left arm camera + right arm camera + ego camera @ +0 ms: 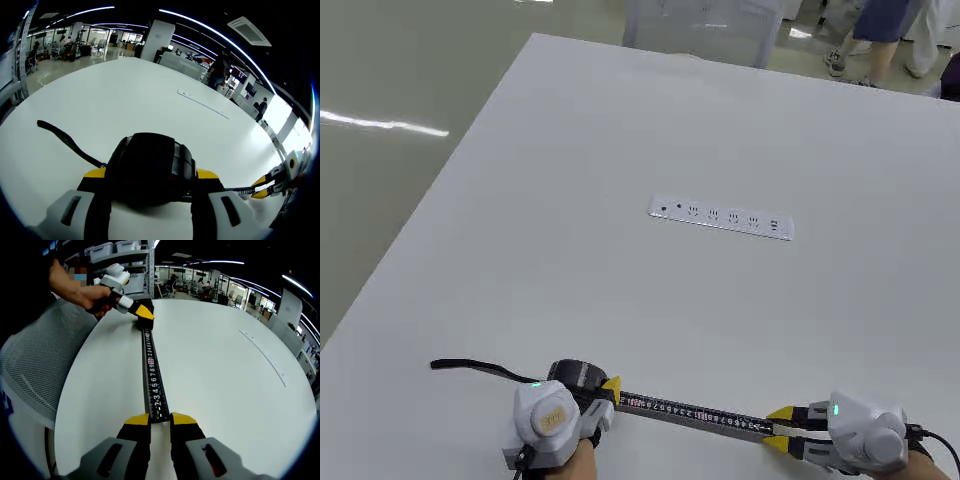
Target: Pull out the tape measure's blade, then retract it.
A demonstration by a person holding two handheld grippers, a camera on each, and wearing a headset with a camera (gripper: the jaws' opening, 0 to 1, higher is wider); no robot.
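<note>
A black tape measure case (578, 378) (150, 167) rests on the white table (620, 150) at the near edge. My left gripper (603, 395) (150, 176) is shut on the case. Its black wrist strap (470, 367) (65, 141) trails off to the left. The black blade (695, 412) (151, 375) with white numerals runs out flat over the table to the right. My right gripper (780, 428) (160, 419) is shut on the blade's end, yellow-tipped jaws close together. The left gripper (142, 310) shows at the blade's far end in the right gripper view.
A white power strip (720, 217) (202, 103) (262, 357) lies flat near the table's middle. The table's left edge drops to a glossy floor (400, 110). People stand beyond the far right corner (880, 40). A white cabinet (700, 30) stands past the far edge.
</note>
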